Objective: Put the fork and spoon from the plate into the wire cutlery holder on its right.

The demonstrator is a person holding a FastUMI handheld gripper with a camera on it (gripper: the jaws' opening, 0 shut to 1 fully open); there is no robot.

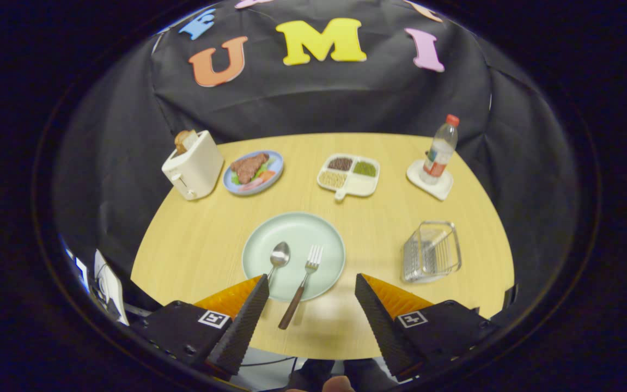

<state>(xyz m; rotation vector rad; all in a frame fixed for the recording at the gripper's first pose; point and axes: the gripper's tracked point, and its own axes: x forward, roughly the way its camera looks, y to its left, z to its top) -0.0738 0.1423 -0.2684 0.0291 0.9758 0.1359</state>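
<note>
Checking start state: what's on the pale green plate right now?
On the plate lie a spoon and a fork, side by side; the fork's handle overhangs the near rim. The spoon's handle end is hidden behind one finger. Gripper open, holding nothing.

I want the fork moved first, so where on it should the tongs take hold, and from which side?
Best grip looks like the fork's dark handle, which sticks out past the near rim of the pale green plate toward the tongs. Come straight down from above, fingers either side of the handle. The tongs are open, with the handle between them. The spoon lies close alongside, so stay low on the handle.
</note>
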